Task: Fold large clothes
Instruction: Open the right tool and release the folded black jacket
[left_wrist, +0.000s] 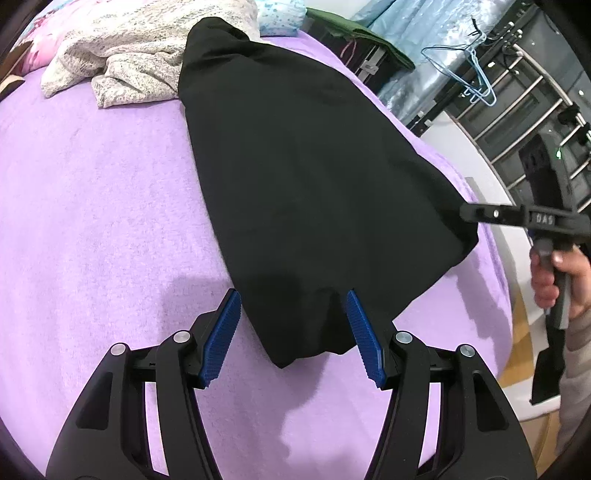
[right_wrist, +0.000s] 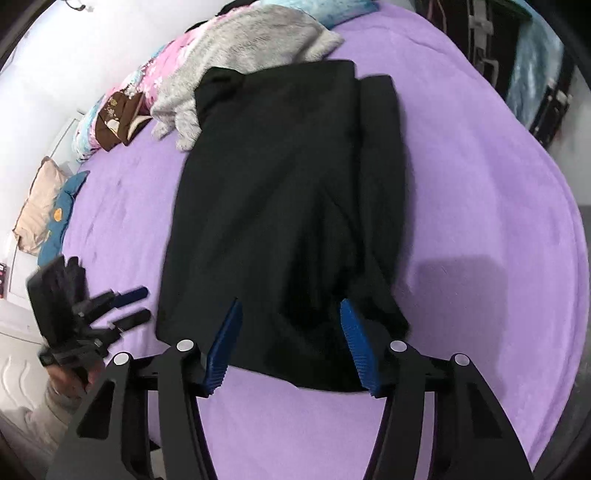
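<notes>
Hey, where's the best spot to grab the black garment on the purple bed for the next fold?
Probably the near hem corners of the black garment, coming from above at the near edge. It lies flat on the purple blanket, and its near corner sticks out free between the left gripper's open jaws.

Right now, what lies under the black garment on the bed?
The purple blanket shows all around the black garment, and its far end overlaps the grey knit sweater. Anything else underneath is covered.
</notes>
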